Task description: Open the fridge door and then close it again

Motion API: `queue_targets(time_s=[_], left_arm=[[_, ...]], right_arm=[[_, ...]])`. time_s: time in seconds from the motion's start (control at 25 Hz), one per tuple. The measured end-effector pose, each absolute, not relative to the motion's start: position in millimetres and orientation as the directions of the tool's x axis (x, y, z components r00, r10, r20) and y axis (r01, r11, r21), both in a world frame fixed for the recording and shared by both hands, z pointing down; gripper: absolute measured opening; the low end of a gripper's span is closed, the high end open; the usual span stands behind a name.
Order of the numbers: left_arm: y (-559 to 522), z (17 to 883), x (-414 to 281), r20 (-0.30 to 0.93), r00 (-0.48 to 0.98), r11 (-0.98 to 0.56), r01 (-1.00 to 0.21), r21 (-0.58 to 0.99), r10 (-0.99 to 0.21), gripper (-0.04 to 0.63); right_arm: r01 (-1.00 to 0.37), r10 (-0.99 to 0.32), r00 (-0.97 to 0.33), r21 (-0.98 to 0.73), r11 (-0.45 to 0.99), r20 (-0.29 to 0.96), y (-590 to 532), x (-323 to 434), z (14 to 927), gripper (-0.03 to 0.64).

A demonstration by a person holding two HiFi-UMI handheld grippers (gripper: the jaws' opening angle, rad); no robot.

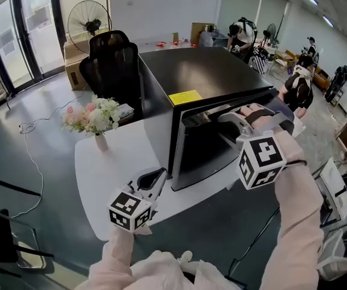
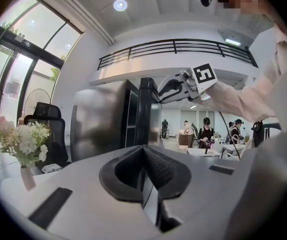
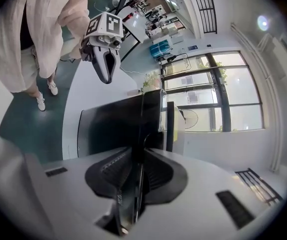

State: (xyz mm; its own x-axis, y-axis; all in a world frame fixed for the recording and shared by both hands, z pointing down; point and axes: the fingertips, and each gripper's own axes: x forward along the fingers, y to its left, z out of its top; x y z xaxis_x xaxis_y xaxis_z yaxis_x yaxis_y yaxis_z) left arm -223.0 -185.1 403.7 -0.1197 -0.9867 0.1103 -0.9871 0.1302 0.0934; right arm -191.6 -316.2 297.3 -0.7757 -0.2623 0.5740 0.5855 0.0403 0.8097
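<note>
One boxy black fridge (image 1: pixel 213 71) with smooth, glossy flat panels stands on your rounded white table (image 1: pixel 110 162), toward its right edge, with its front facing the near edge. A yellow rectangular sticker (image 1: pixel 185 97) lies flat on the fridge's top near the front. The glossy black fridge door (image 1: pixel 204 156) stands slightly ajar, with a dark gap along its top.

Your right gripper (image 1: pixel 219 121), white moulded plastic with ribbed dark pads, comes in from the right. It is clamped on the door's thin upper edge, which the right gripper view shows running straight between the two pads.

Your left gripper (image 1: pixel 156 179) is low over the table's near edge, close to the door's lower left corner. Its jaws are pressed together with nothing between them. Your pale pink sleeve (image 1: pixel 294 204) reaches across the table's near right corner.

Near the table's left edge a small white vase of pink and white flowers (image 1: pixel 92 116) stands upright, well apart from the fridge. Behind the table's far edge a black high-backed office chair (image 1: pixel 110 62) sits close to the fridge's rear left side. Beyond it are brown cardboard boxes (image 1: pixel 74 65) and a round standing fan (image 1: pixel 89 20), beside tall dark-framed glass windows (image 1: pixel 16 29). A thin white cable (image 1: pixel 31 156) trails over the grey floor to the left. Several people (image 1: pixel 297 86) are among desks far off to the right.
</note>
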Motion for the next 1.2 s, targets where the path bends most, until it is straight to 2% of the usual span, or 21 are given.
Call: queue_targets(time_s=[0.64,1.2], left_arm=[[-177.9,406.2,-236.2,0.117,-0.189,0.200,-0.976,0.092,-0.975,0.011],[-171.8,398.4,-233.8,0.103,-0.213,0.221,-0.972,0.083,-0.972,0.011]], right_arm=[[0.569,-0.219,-0.781,0.811,0.133,0.584,-320.5,-219.4,301.1,0.094],[0.525,-0.198,-0.815,0.839,0.144,0.544,-320.6,-220.1,300.2,0.098]])
